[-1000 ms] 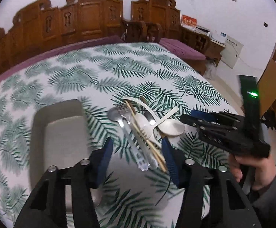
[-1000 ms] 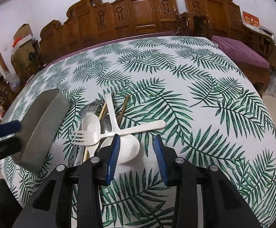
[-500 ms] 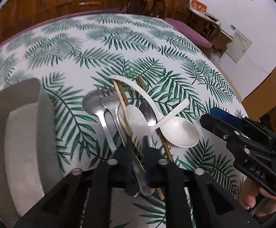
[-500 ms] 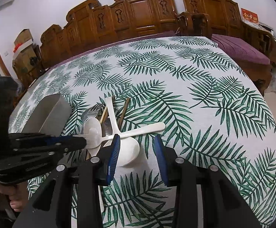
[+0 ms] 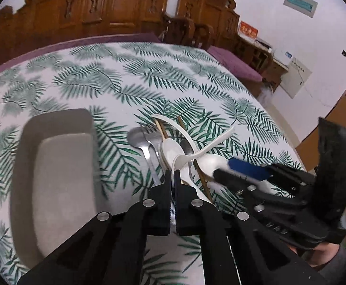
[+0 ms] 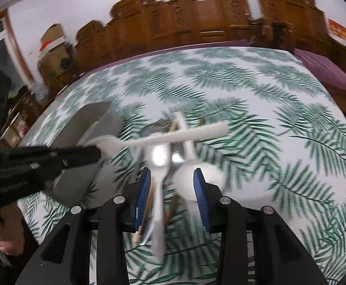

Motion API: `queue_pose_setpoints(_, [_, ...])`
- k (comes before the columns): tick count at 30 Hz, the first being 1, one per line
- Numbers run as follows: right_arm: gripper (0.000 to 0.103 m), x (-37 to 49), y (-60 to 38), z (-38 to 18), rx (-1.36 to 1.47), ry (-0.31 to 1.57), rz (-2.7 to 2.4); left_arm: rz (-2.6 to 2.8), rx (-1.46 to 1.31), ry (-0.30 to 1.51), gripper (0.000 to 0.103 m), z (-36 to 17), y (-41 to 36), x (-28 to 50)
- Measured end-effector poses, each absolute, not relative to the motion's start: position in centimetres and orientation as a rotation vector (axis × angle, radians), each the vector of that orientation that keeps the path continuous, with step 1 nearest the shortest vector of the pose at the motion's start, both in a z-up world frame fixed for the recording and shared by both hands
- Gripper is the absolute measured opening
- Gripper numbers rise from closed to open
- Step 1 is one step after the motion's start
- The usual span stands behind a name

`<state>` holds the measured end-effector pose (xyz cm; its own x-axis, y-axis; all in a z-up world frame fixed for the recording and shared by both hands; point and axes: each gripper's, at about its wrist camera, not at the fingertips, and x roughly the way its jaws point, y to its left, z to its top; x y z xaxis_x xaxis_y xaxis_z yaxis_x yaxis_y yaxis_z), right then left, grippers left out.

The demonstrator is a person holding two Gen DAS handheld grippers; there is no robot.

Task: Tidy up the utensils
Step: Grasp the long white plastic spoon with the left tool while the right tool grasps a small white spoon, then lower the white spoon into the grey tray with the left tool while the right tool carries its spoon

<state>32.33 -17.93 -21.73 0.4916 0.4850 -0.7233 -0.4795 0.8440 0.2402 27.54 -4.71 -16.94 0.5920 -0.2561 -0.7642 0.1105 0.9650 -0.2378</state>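
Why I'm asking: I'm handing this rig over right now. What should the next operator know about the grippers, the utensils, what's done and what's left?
Left gripper: shut on the white plastic fork near its tine end; the handle crosses over the pile.
Right gripper: open, low over the pile, holding nothing.
Things: the grey rectangular tray sits left of the pile on the palm-leaf tablecloth. Metal spoons, wooden chopsticks and white spoons lie heaped.
Done: fork gripped; no utensil shows in the tray.
Left: probably fork into the tray, then the rest.
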Motion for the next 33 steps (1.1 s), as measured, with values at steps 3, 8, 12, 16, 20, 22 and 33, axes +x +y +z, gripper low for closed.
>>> queue_pose_setpoints(3, [0.029, 31.9, -16.5, -22.5, -0.023, 0.912, 0.625, -0.198, -0.168, 0.888, 0.001, -16.2, -4.0, 26.3])
queue_pose_setpoints(8, [0.020, 32.2, -15.7, -24.0, -0.066, 0.969, 0.615, -0.178, -0.152, 0.864, 0.001, -15.5, -2.9, 24.8])
queue_pose_setpoints(12, [0.017, 32.4, -15.3, -24.8, -0.093, 0.994, 0.605, -0.160, -0.158, 0.848, 0.001, -15.0, -1.8, 24.1])
queue_pose_setpoints(16, [0.010, 32.1, -14.7, -25.1, -0.123, 0.996, 0.610, -0.141, -0.156, 0.830, 0.001, -14.7, -1.0, 23.7])
queue_pose_setpoints(20, [0.009, 31.8, -14.5, -24.8, -0.134, 0.985, 0.601, -0.122, -0.158, 0.812, 0.001, -14.3, 0.0, 23.1])
queue_pose_setpoints(22, [0.009, 31.7, -14.5, -24.2, -0.128, 0.969, 0.605, -0.109, -0.157, 0.802, 0.001, -14.1, 0.7, 23.0])
queue_pose_setpoints(33, [0.009, 31.6, -14.9, -22.0, -0.096, 0.907, 0.594, 0.040, -0.155, 0.759, 0.001, -14.1, 5.7, 22.0])
